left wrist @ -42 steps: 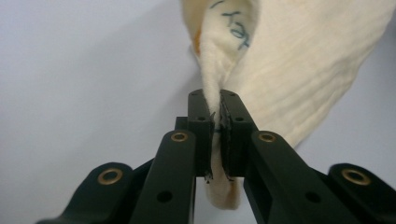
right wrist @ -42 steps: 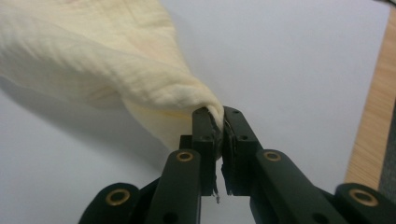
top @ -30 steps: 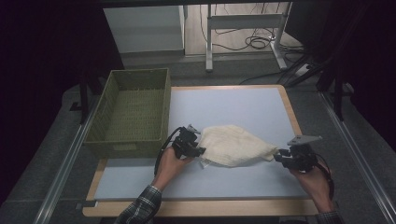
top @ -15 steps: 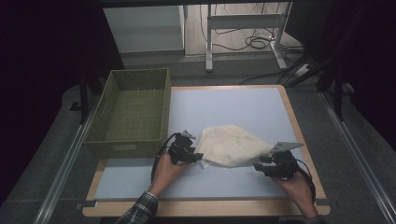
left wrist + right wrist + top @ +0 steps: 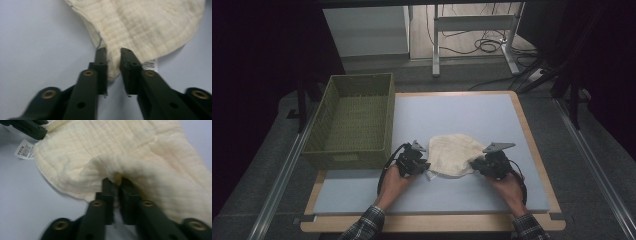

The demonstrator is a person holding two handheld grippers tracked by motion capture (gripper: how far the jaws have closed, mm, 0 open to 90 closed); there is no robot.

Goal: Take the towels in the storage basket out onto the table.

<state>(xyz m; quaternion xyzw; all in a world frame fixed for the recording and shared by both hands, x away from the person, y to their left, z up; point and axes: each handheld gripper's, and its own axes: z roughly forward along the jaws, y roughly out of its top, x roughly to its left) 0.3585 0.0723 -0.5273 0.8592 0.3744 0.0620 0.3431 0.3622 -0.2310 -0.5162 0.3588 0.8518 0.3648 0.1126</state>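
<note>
A cream muslin cloth (image 5: 454, 154) lies crumpled on the pale blue mat (image 5: 452, 112), with a white label (image 5: 150, 65) at its near left edge. My left gripper (image 5: 426, 168) is at the cloth's left corner, and its jaws have just been closing. In the left gripper view they pinch that corner (image 5: 111, 53). My right gripper (image 5: 475, 165) is at the cloth's right edge. Its jaws have also just been closing and are shut on a raised fold (image 5: 115, 180). The left gripper's jaw tip (image 5: 30, 128) shows at the top left of the right gripper view.
A green woven basket (image 5: 328, 114) stands at the mat's left side, close to my left hand. The mat lies on a wooden-edged table (image 5: 532, 150). Beyond it are a white cabinet (image 5: 364, 30) and desk legs with cables on the floor (image 5: 482, 45).
My right gripper has moved left and down toward the cloth, and the cloth is now bunched narrower between the two grippers. The left gripper has stayed in place.
</note>
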